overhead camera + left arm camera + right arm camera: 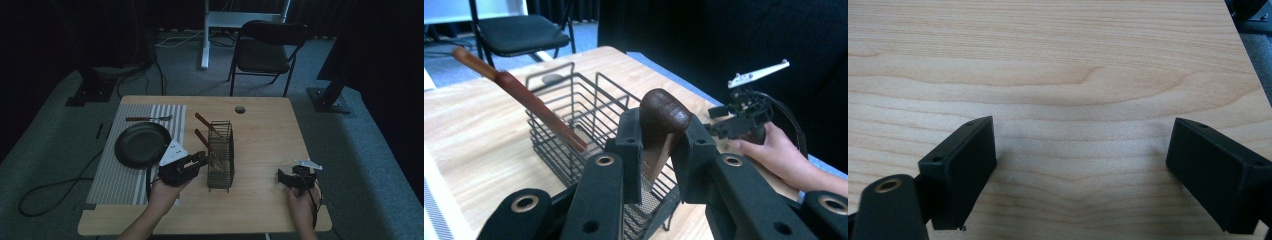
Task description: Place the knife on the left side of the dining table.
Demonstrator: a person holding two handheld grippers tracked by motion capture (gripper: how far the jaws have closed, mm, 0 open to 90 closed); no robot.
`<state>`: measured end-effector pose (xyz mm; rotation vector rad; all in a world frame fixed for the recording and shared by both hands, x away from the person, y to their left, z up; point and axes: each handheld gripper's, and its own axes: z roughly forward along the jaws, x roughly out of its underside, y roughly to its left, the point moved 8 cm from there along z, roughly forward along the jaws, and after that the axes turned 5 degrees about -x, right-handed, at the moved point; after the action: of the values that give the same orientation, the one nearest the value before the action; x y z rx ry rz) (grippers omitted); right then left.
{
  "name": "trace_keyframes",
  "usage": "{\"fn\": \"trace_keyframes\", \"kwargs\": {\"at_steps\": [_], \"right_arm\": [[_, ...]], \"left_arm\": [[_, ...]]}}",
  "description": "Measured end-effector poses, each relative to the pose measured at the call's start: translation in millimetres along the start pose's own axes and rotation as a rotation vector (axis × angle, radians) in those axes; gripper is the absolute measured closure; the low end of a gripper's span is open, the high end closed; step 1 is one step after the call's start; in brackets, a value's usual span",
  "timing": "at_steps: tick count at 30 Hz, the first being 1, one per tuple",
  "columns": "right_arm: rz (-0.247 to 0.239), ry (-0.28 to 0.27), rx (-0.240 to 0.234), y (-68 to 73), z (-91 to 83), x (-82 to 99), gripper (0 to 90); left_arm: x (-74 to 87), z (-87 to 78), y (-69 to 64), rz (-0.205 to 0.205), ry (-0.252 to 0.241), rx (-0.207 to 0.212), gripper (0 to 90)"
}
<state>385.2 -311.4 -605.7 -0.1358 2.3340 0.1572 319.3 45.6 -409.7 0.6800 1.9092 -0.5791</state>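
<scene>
Your left gripper [659, 145] is pinching brown wooden handle [663, 117] over wire basket [574, 120], mid-table. Your right gripper [1083, 170] is resting near table's [1058, 60] right front corner, jaws spread, holding nothing.

A dim recording studio: black curtains [60, 30], grey carpet [360, 150], stand bases [330, 102], floor cables [55, 187], a folding chair [267, 47] behind one wooden bench [270, 135].

High view sits above the near edge, looking forward and down over the whole table [270, 130]. Left gripper view is close in, facing the wire basket [574, 115], which sits mid-frame up top too. Right gripper view stares down at bare tabletop.
</scene>
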Motion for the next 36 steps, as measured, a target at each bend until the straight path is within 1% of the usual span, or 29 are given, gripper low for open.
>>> {"fn": "trace_keyframes", "kwargs": {"at_steps": [1,2,3,4,6,7,8,9,11,12,13,15,17,18,19,20,21,22,23,25,26,27,28,29,30,31,32,35,36], "right_arm": [[0.000,0.000,0.000,0.0,0.0,0.0,11.6],[0.000,0.000,0.000,0.0,0.0,0.0,11.6],[0.000,0.000,0.000,0.0,0.0,0.0,11.6],[0.000,0.000,0.000,0.0,0.0,0.0,11.6],[0.000,0.000,0.000,0.0,0.0,0.0,11.6],[0.000,0.000,0.000,0.0,0.0,0.0,11.6],[0.000,0.000,0.000,0.0,0.0,0.0,11.6],[0.000,0.000,0.000,0.0,0.0,0.0,11.6],[0.000,0.000,0.000,0.0,0.0,0.0,11.6],[0.000,0.000,0.000,0.0,0.0,0.0,11.6],[0.000,0.000,0.000,0.0,0.0,0.0,11.6],[0.000,0.000,0.000,0.0,0.0,0.0,11.6],[0.000,0.000,0.000,0.0,0.0,0.0,11.6],[0.000,0.000,0.000,0.0,0.0,0.0,11.6],[0.000,0.000,0.000,0.0,0.0,0.0,11.6],[0.000,0.000,0.000,0.0,0.0,0.0,11.6],[0.000,0.000,0.000,0.0,0.0,0.0,11.6],[0.000,0.000,0.000,0.0,0.0,0.0,11.6],[0.000,0.000,0.000,0.0,0.0,0.0,11.6],[0.000,0.000,0.000,0.0,0.0,0.0,11.6],[0.000,0.000,0.000,0.0,0.0,0.0,11.6],[0.000,0.000,0.000,0.0,0.0,0.0,11.6],[0.000,0.000,0.000,0.0,0.0,0.0,11.6],[0.000,0.000,0.000,0.0,0.0,0.0,11.6],[0.000,0.000,0.000,0.0,0.0,0.0,11.6],[0.000,0.000,0.000,0.0,0.0,0.0,11.6],[0.000,0.000,0.000,0.0,0.0,0.0,11.6],[0.000,0.000,0.000,0.0,0.0,0.0,11.6],[0.000,0.000,0.000,0.0,0.0,0.0,11.6]], "left_arm": [[-3.6,-5.1,2.2,0.000,-0.009,-0.003,76.3],[-3.6,-5.1,2.2,0.000,-0.009,-0.003,76.4],[-5.8,-8.9,3.2,0.001,-0.012,-0.004,76.4],[-8.6,-13.6,5.1,0.006,-0.020,-0.012,76.3],[-13.4,-21.3,8.8,0.001,-0.035,-0.015,76.4],[-13.4,-21.3,8.8,0.001,-0.035,-0.015,76.4],[-18.0,-29.9,13.6,0.001,-0.049,-0.030,76.4],[-18.0,-29.9,13.6,0.001,-0.049,-0.030,76.4],[-21.4,-38.7,18.4,0.000,-0.061,-0.041,76.4],[-24.0,-46.8,22.3,-0.002,-0.074,-0.050,76.4],[-24.0,-46.8,22.3,-0.002,-0.074,-0.050,76.4],[-28.4,-61.2,29.0,-0.016,-0.095,-0.056,76.4],[-29.3,-64.2,30.2,-0.020,-0.098,-0.054,76.4],[-31.9,-72.0,33.7,-0.025,-0.110,-0.063,76.4],[-31.9,-72.0,33.7,-0.025,-0.110,-0.063,76.4],[-34.5,-79.9,36.3,-0.031,-0.126,-0.066,76.4],[-34.5,-79.9,36.3,-0.031,-0.126,-0.066,76.4],[-36.9,-88.8,38.4,-0.028,-0.137,-0.067,76.4],[-38.0,-92.7,39.7,-0.026,-0.145,-0.077,76.4],[-38.6,-95.4,40.7,-0.026,-0.148,-0.080,76.4],[-38.9,-103.2,45.7,-0.019,-0.154,-0.102,76.5],[-38.9,-103.2,45.7,-0.019,-0.154,-0.102,76.5],[-37.8,-108.4,50.7,-0.023,-0.150,-0.111,76.5],[-37.8,-108.4,50.7,-0.023,-0.150,-0.111,76.5],[-35.7,-114.2,56.9,-0.025,-0.149,-0.128,76.5],[-35.7,-114.2,56.9,-0.025,-0.149,-0.128,76.5],[-32.0,-119.7,62.5,-0.034,-0.148,-0.141,76.5],[-28.6,-122.0,65.4,-0.031,-0.138,-0.148,76.5],[-23.5,-124.5,70.1,-0.035,-0.130,-0.158,76.5]]}}
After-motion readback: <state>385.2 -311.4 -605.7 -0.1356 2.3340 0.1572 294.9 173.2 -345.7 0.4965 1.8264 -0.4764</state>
